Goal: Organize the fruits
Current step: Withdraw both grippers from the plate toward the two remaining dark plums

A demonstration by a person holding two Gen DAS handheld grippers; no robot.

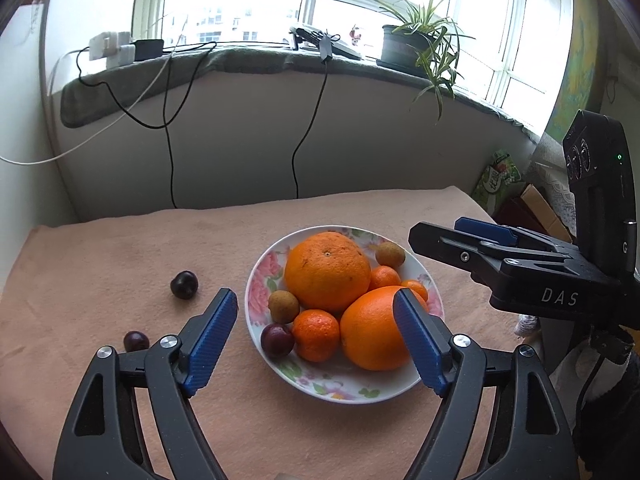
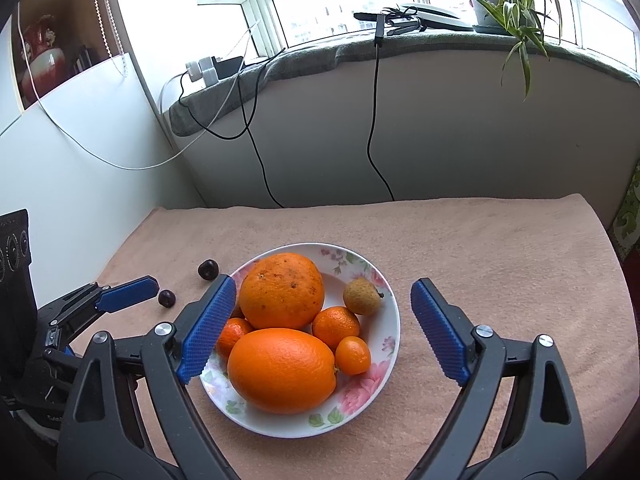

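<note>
- Two dark cherries, the farther cherry and the nearer cherry, lie loose on the pink cloth, left of the floral plate; I judge these are what remains for you to gather.
- The plate holds the large orange, the oval orange, a tangerine, smaller citrus, two brown longans and one dark fruit at its near rim, piled together so nothing rolls.
- Your left gripper hangs over the plate's near edge, jaws spread wide, nothing between the pads.
- Your right gripper likewise stands wide and empty, straddling the plate.
- The right gripper's blue pad hides the plate's left rim; the dark fruit there cannot be confirmed from that side, possibly a third cherry.
</note>
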